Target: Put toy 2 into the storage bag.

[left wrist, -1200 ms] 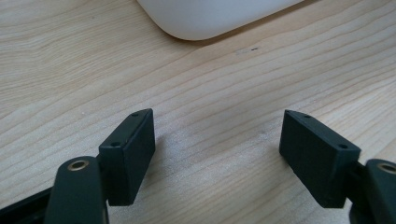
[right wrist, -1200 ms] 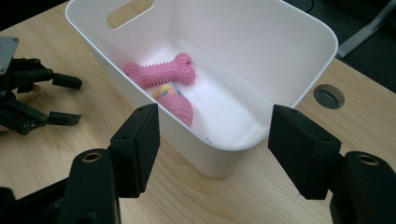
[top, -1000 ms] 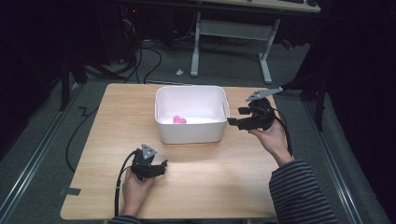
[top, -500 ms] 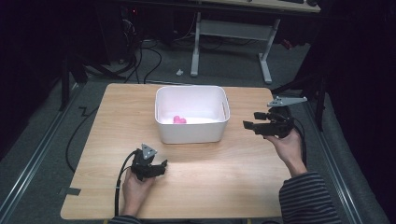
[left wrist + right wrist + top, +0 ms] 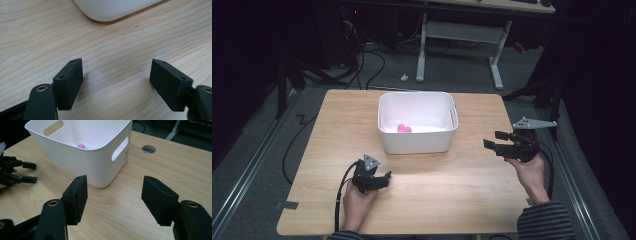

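A white bin (image 5: 417, 142) stands at the table's middle back, and a small pink thing (image 5: 404, 128) lies inside it. My left gripper (image 5: 387, 177) rests low on the wood in front of the bin's left corner. Its jaws are open and nothing is between them (image 5: 116, 75). My right gripper (image 5: 491, 141) hovers to the right of the bin and points left at it. Its jaws have just been closing but stand apart and hold nothing (image 5: 115, 191). In the right gripper view the bin (image 5: 82, 162), the pink thing (image 5: 81, 146) and the left gripper (image 5: 31, 172) show.
The wooden table (image 5: 452, 200) has bare wood in front of the bin. A round cable hole (image 5: 148, 149) sits near the back right. Beyond the far edge is a desk frame (image 5: 497, 75), with cables on the dark floor.
My right gripper has moved away from the bin's right rim, out to the right and a little lower. The left gripper has stayed put.
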